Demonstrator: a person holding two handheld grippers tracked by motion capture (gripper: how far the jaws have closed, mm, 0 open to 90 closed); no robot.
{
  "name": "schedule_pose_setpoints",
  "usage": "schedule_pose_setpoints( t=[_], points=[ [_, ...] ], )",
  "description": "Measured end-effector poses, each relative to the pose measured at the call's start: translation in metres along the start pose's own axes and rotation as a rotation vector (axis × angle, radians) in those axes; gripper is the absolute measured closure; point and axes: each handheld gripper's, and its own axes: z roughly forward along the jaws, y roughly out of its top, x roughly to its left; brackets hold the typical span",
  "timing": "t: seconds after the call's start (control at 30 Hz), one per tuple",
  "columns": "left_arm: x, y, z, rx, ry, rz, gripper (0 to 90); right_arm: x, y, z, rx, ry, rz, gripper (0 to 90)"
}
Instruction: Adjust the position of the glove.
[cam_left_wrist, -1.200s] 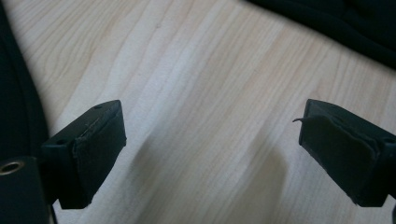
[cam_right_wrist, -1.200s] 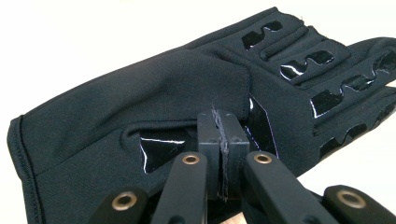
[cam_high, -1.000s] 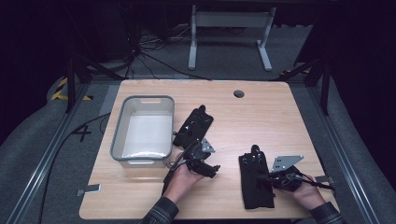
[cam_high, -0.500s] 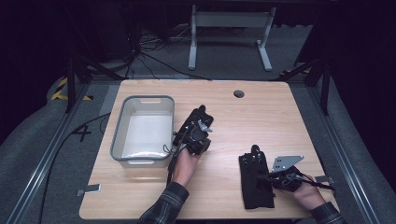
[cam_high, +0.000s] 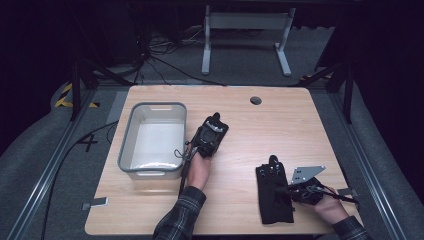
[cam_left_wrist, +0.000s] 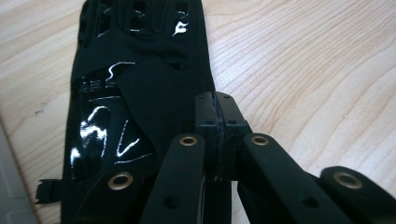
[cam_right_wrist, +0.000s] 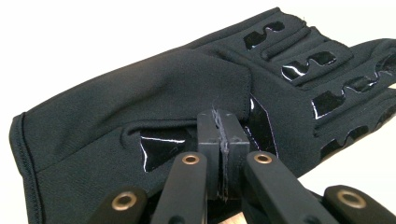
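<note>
Now both claws are pinched tight: the left gripper (cam_left_wrist: 217, 122), its jaws having just closed, nips the edge of the black glove (cam_left_wrist: 135, 93) beside the grey tub (cam_high: 152, 141); the right gripper (cam_right_wrist: 222, 135) clamps fabric of the other glove (cam_right_wrist: 154, 98) near the table's (cam_high: 280, 120) front edge.

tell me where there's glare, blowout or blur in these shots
High view: dim room, evenly lit table, sharp, the gloves read as dark shapes. Left gripper view: white glare streaks on the glove's glossy patches, wood grain crisp, the near jaw links soft. Right gripper view: the tabletop behind the other glove is blown out to white, glossy patches glint, the fabric weave is sharp.
</note>
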Motion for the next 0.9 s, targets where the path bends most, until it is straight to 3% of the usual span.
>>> schedule_pose_setpoints(
  t=[0.33,0.53,0.73,0.9],
  points=[
    [-0.002,-0.003,0.010,0.052,0.005,0.008,89.6,0.000,0.000,0.000,-0.001,-0.001,-0.001,89.7],
    [-0.009,-0.006,0.008,0.057,-0.042,0.024,89.7,0.000,0.000,0.000,-0.001,-0.002,-0.002,89.8],
    [-0.018,-0.012,0.004,0.055,-0.127,0.018,89.8,0.000,0.000,0.000,-0.001,-0.001,-0.001,89.8],
    [-0.023,-0.018,0.000,0.050,-0.163,0.021,89.7,0.001,0.000,0.000,-0.001,-0.004,-0.005,89.8]
  ],
)
